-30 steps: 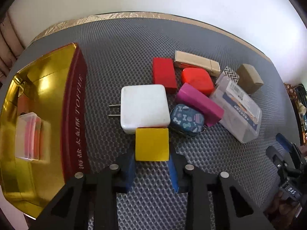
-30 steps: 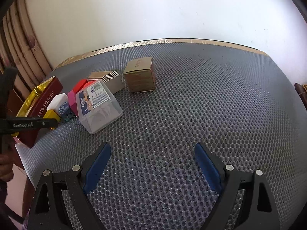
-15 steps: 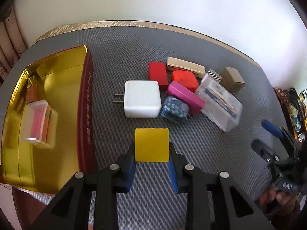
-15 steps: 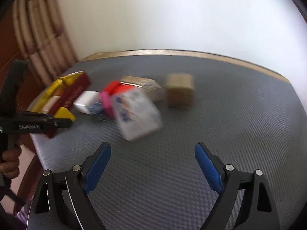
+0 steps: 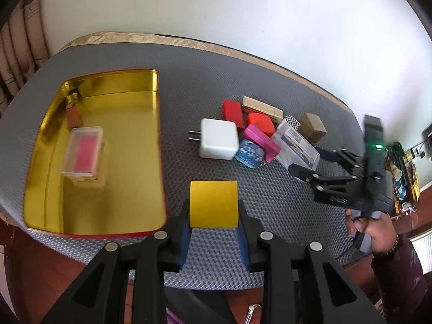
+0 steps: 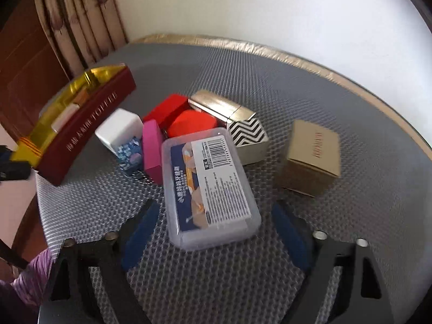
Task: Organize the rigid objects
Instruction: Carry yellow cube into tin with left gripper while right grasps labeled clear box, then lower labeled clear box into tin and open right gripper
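Gold lines the tin [image 5: 113, 145], whose inside, with a clear case [image 5: 83, 156] at 9 o'clock, only the left wrist view shows; the right view shows its red wall reading "TOFFEE". Left gripper [image 5: 213, 232] is clamped on a yellow block [image 5: 213, 203], clear of the mat [image 5: 270, 202]. Right gripper [image 6: 213, 232] has just been closing; its jaws stand apart either side of the barcoded clear box [image 6: 210, 189], not pressing it. A brown carton [image 6: 310, 159] sits at 2 o'clock.

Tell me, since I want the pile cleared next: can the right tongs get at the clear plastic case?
Probably yes: the right tongs already straddle the clear plastic case, pads apart, nothing between.
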Tool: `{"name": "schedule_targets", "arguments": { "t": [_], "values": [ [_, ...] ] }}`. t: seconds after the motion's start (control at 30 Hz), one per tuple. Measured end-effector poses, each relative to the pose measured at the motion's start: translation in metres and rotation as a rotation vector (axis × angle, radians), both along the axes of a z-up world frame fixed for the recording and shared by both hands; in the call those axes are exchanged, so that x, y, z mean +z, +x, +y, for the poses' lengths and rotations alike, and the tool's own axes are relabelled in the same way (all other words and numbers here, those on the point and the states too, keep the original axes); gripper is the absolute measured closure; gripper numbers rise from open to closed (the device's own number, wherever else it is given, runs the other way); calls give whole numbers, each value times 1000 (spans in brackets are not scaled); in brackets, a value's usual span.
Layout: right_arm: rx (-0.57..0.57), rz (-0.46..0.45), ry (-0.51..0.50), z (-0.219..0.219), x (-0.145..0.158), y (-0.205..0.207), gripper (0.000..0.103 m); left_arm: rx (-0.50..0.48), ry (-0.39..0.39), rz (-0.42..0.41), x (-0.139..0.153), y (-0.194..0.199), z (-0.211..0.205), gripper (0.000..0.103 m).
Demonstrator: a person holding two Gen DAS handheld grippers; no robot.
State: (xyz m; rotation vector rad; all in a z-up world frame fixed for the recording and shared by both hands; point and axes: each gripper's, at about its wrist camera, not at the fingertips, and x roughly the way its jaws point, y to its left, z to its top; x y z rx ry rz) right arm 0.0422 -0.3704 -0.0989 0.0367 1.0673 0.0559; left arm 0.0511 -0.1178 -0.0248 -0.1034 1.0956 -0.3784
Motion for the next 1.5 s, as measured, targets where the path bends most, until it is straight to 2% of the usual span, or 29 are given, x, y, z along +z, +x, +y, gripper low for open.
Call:
{"name": "schedule_targets", "arguments": {
  "t": [0.03,0.13,0.27,0.5,0.6,0.67,0.77,0.83,0.9,0.97,1.0,1.03,1.2,1.33,1.43,1.5],
  "values": [
    [12,22,7,1,-4,4,42,8,1,-1,2,-1,6,73],
    [29,35,-42,9,-6,7,43,43,-3,-2,13,-3,31,73],
    [6,43,-44,12,-3,1,43,101,8,-6,20,3,64,73],
    [-104,-5,95,-2,13,-42,43,211,127,-35,12,36,113,73],
    [-155,-25,174,-10,21,-56,43,227,207,-47,1,54,120,73],
    [-178,-44,202,-12,28,-59,43,226,217,-39,-8,65,120,73],
    [-200,-64,236,-15,39,-59,43,236,274,-35,-21,79,122,73],
    [-205,-75,247,-15,48,-59,43,219,260,-23,-26,84,122,73],
    [-206,-85,261,-14,57,-59,43,216,279,-29,-29,86,119,73],
    [-201,-100,272,-12,67,-56,43,217,304,-54,-29,84,117,68],
    [-195,-105,280,-10,71,-55,43,225,316,-65,-29,83,117,62],
    [-186,-112,291,-6,77,-51,43,232,319,-74,-28,82,118,59],
    [-126,-138,342,17,97,-22,43,264,254,-81,-12,64,126,59],
    [-27,-144,414,57,108,27,43,311,225,-68,1,31,133,57],
    [36,-125,435,95,103,70,43,341,171,-62,4,7,141,53],
    [62,-97,474,118,93,99,43,364,163,-75,3,-7,146,53]
  ]
}}
